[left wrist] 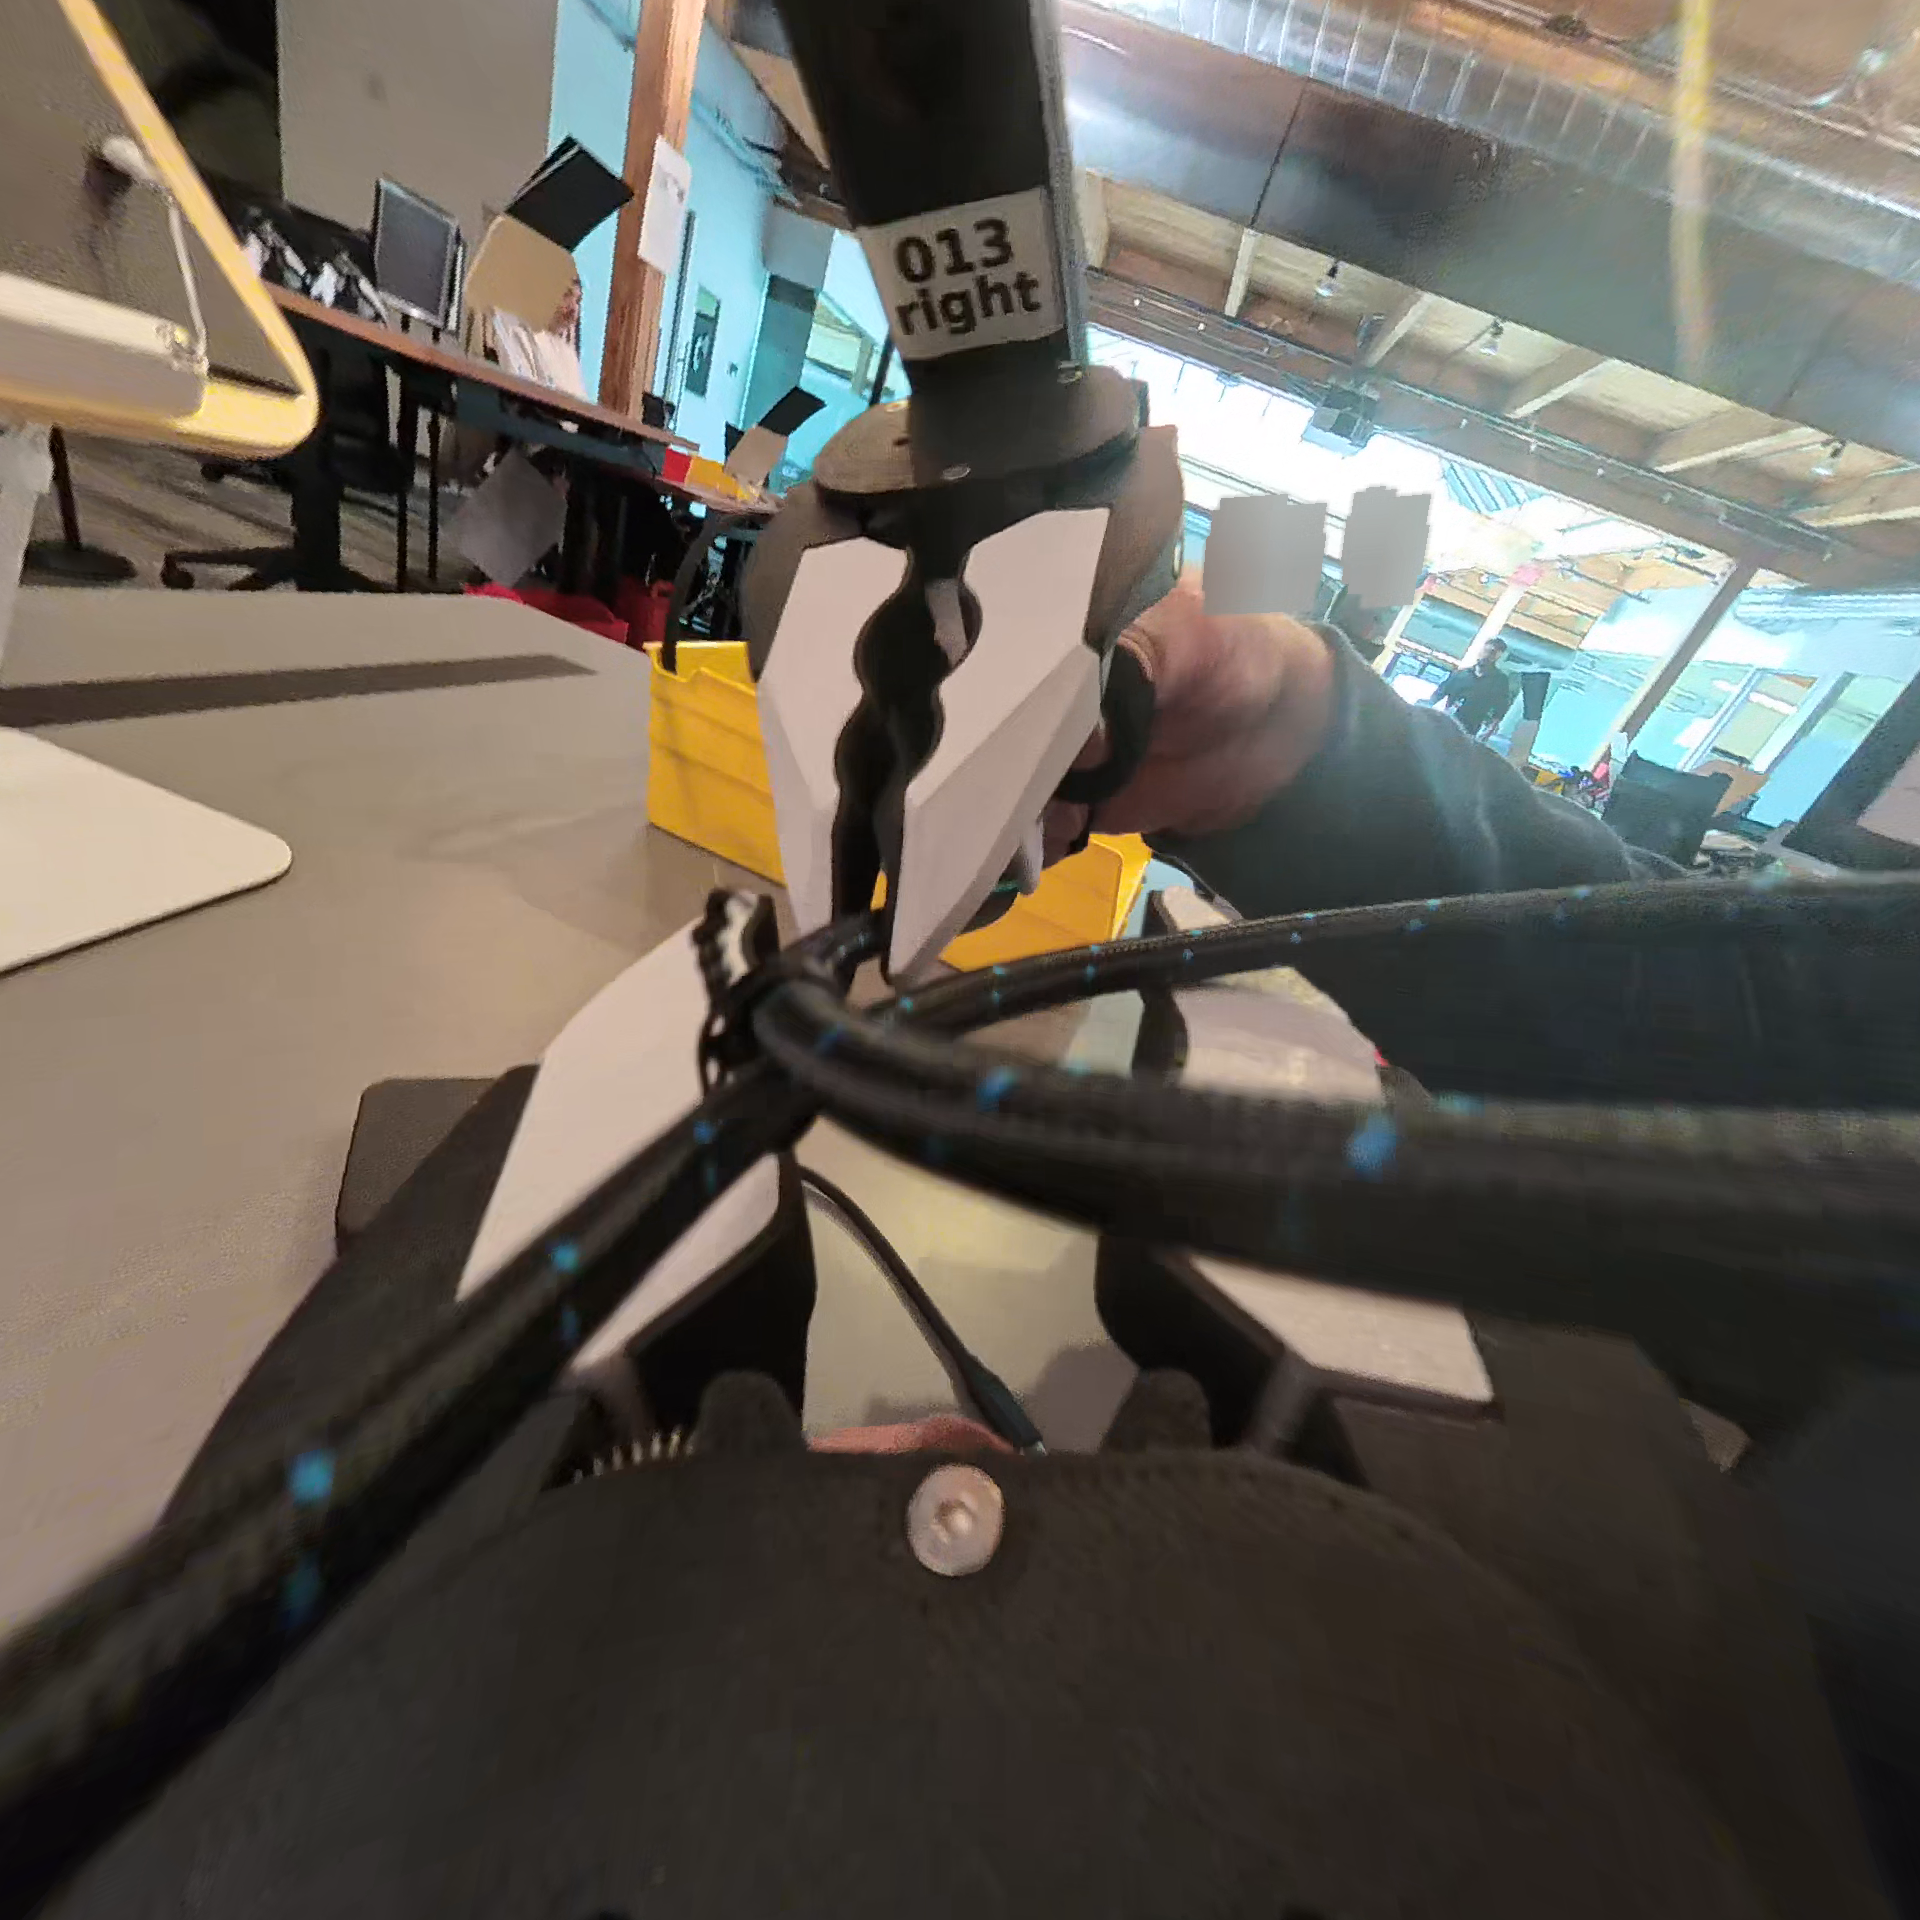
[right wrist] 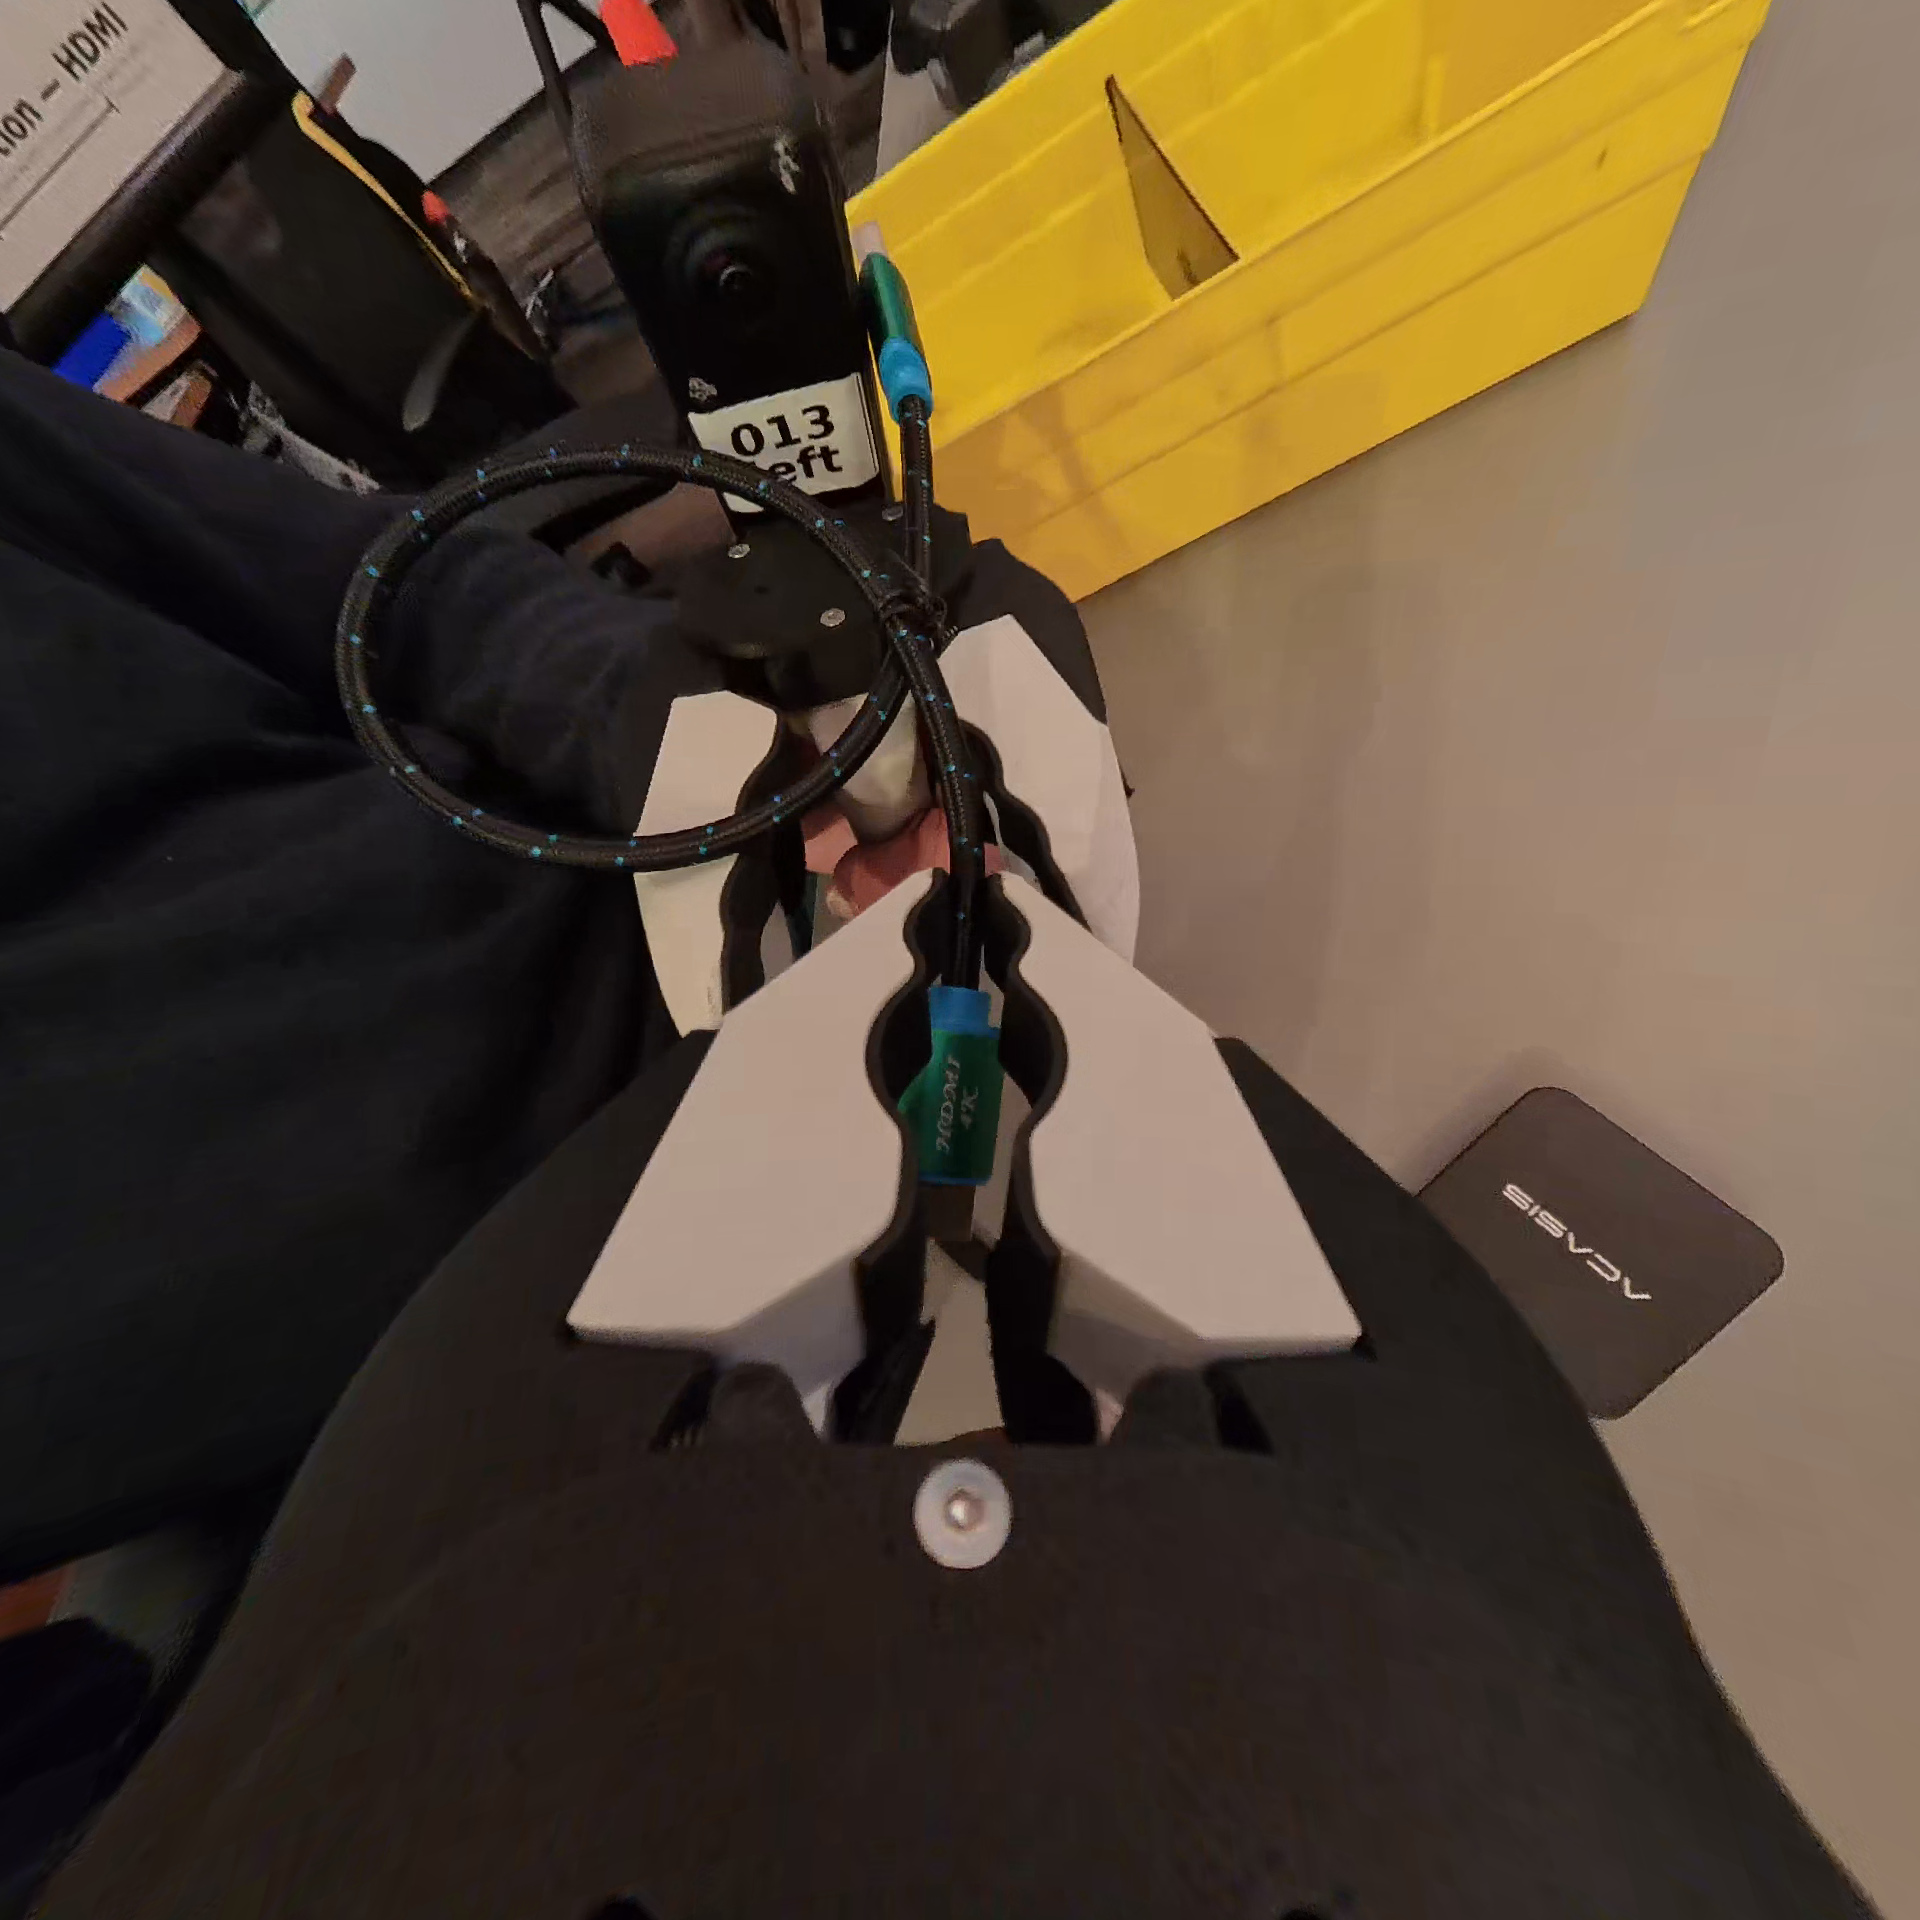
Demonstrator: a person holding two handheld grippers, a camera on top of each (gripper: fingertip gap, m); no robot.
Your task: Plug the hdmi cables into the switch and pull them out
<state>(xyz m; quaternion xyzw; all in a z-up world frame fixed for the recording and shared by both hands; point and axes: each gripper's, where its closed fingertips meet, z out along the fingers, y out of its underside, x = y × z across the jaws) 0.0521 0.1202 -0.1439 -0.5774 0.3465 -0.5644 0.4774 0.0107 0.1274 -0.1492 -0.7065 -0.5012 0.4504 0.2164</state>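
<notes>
Cable: black braid, blue flecks, looped, green plug
Right tongs: clamping my plug
Left tongs: spread wide, cable between

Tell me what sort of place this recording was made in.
Probably a shared workshop or lab in a converted industrial building: rows of desks with monitors, exposed wooden ceiling beams, and a yellow parts bin on the grey worktable.
</notes>
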